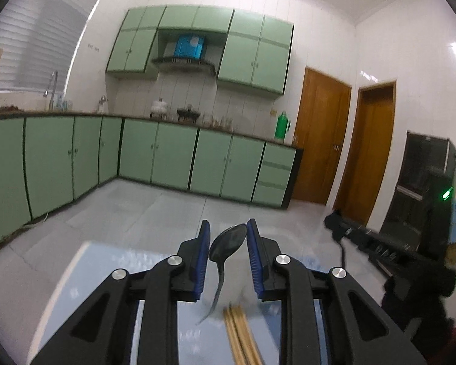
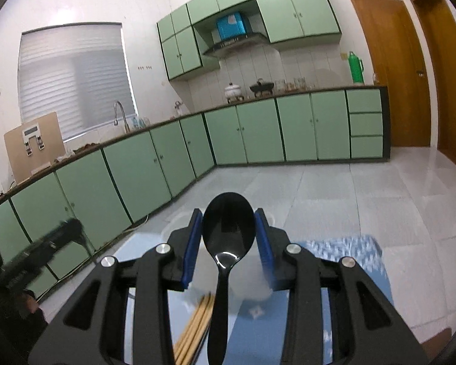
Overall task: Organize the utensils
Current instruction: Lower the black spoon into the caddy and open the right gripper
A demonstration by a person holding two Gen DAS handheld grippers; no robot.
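left gripper [image 1: 229,237]: I read the jaws as clamped on the metal spoon [image 1: 228,243], bowl pinched between the blue pads, handle trailing back toward 7 o'clock.
right gripper [image 2: 229,231]: jaws clamped on the black spoon [image 2: 228,228] across its bowl; long axis runs 12 to 6, handle toward the camera.
chopsticks [image 1: 241,334]: lie on the table under both grippers, at 6 o'clock of the jaws, axis roughly along the fingers.
nearer hand: I can't tell; both hang above them.
surface: glossy blue table [image 1: 106,273], patterned cloth [image 2: 358,252] at 3 o'clock in the right view.
room: green cabinets [image 1: 173,155], tiled floor, wooden doors.
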